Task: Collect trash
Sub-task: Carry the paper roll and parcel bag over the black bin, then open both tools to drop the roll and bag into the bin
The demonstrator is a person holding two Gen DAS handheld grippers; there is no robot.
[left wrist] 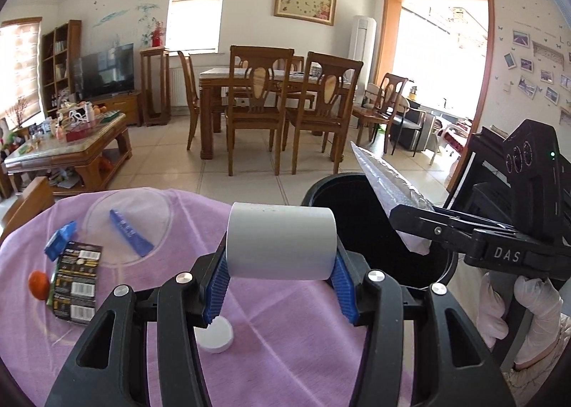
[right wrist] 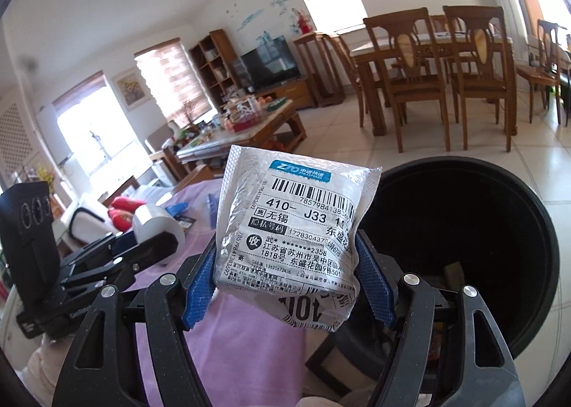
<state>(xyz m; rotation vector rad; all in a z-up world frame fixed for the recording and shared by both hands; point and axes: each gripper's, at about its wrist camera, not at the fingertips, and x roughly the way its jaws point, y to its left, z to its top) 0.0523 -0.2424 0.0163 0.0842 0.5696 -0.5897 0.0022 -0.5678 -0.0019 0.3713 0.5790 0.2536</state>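
Plastic, thin and crinkly: the mail bag point(right wrist: 289, 239) is pinched in the right gripper point(right wrist: 287, 280), with the black bin point(right wrist: 535, 228) at about 3 o'clock from it. If the bag is let go too early, it could fall on the purple cloth point(right wrist: 249, 335) or the floor. The left gripper point(left wrist: 280, 291) squeezes a white roll point(left wrist: 282, 241) by its ends. Smooth and round, the roll might slip out.

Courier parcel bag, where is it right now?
The courier parcel bag is clamped in the right gripper, held up beside the black trash bin, which opens to its right; the purple tablecloth lies below it.
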